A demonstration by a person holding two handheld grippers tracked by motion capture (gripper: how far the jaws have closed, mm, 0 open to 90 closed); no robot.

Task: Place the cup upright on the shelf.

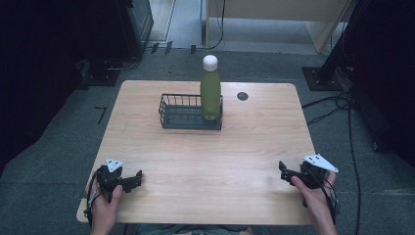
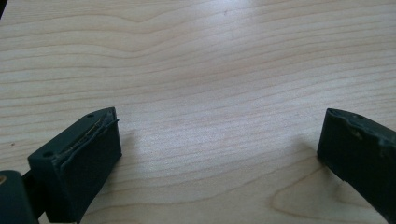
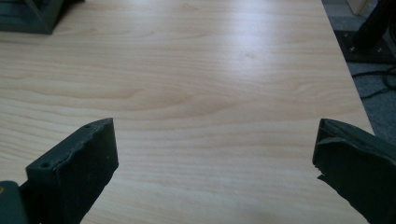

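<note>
**Bottle in basket, both grippers idle at the near edge**

The green bottle [image 1: 211, 93] stands upright in the wire basket [image 1: 182, 117], well ahead of both grippers. Left gripper [image 2: 219, 140] and right gripper [image 3: 215, 149] are spread wide, empty, with bare wooden table [image 1: 220, 156] between them.

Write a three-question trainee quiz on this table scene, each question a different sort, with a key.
1. True or false: the green bottle lies flat on the table.
2. Multiple choice: the bottle stands in which part of the wire basket? A) its left end B) its right end C) outside it
3. Fill in: the left tool and the right tool are both ____, holding nothing.

Key: 1 false, it stands upright; 2 B; 3 open.
</note>
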